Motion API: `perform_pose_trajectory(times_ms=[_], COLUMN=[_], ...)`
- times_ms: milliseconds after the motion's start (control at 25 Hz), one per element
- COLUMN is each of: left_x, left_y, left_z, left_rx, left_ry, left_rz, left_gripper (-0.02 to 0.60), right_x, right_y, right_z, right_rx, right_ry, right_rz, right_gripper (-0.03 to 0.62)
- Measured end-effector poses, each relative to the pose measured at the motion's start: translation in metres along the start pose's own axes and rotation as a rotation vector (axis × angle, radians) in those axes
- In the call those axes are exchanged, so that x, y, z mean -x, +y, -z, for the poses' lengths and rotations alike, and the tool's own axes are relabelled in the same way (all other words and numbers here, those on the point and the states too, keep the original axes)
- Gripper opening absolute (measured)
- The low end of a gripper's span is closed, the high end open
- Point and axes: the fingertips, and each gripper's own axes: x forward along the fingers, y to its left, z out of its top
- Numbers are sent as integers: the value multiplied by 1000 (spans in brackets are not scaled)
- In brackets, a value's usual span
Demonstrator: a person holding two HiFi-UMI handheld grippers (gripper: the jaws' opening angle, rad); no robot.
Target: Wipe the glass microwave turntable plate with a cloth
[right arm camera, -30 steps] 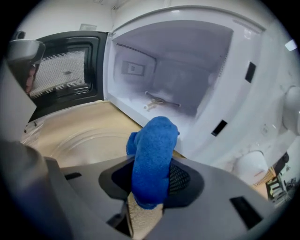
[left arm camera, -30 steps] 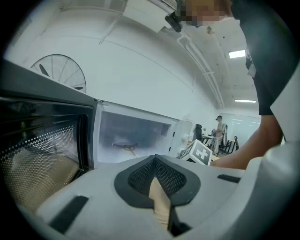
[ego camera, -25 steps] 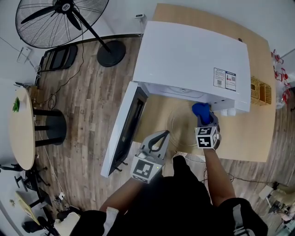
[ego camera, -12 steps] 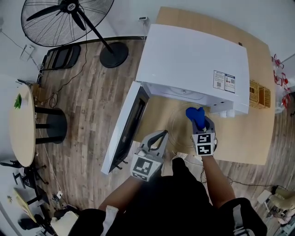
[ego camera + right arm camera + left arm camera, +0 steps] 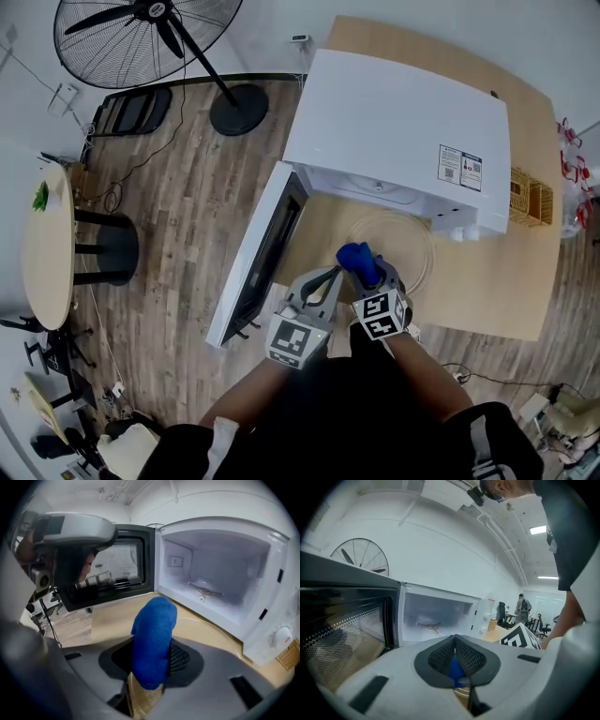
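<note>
At lower centre, the right gripper (image 5: pixel 364 272), jaws clamping a blue cloth (image 5: pixel 354 256), reaches the glass plate's (image 5: pixel 424 246) near edge beside the left gripper (image 5: pixel 324 279), jaws closed; wiping seems unfinished.

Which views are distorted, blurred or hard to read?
Head view: sharp and evenly lit, though the clear glass plate nearly vanishes against the tabletop. Left gripper view: strong fisheye, dark corners, bright ceiling lamps. Right gripper view: same fisheye; the blue cloth is sharp.
</note>
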Motion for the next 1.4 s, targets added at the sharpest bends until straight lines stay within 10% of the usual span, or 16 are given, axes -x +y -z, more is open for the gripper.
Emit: perform_pose_trajectory(times_ms=[400, 1400], left_x=[0, -12], left_y=[-3, -28], left_z=[0, 3], left_rx=[-6, -20], left_ry=[-5, 3], left_rz=[-3, 53], left_gripper=[6, 6], right_x=[-2, 57], right_y=[-3, -167], right_z=[15, 82], right_rx=[34, -114], right_ry=[27, 110], right_rz=[57, 451], right_gripper=[140, 140])
